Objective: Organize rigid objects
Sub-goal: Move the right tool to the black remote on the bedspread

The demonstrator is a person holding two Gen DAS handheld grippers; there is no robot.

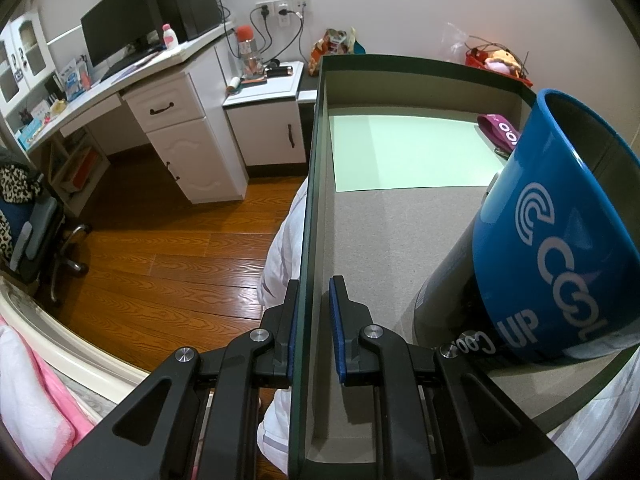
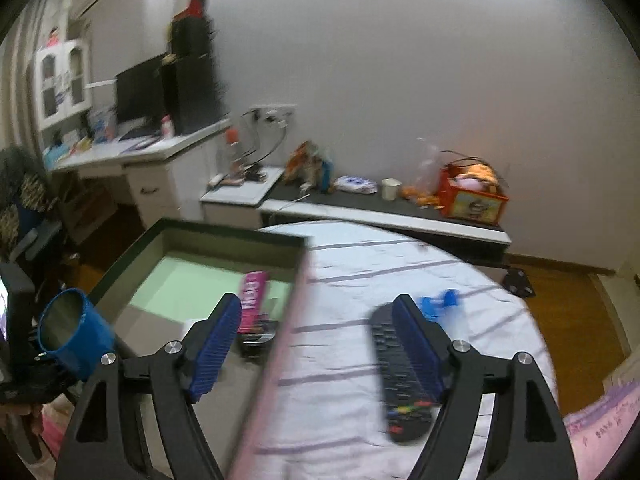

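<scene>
- Left gripper (image 1: 314, 332) clamped on the near left wall of the box (image 1: 420, 65), pointing steeply down.
- Blue mug (image 1: 560, 240), white "COOL UP" lettering, sits tilted in the box, right of that gripper.
- Right gripper (image 2: 316, 336) spread wide, nothing held, astride the box's right wall; black remote (image 2: 400, 376) lies on the bedsheet (image 2: 400, 264) by its right finger.

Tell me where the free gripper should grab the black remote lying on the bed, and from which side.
Grip the remote across its narrow width, near mid-length, coming down from above. It lies flat, button side up, on the bedsheet, a long slim bar, so its two long edges are probably the easiest for the open right gripper to pinch.
</scene>
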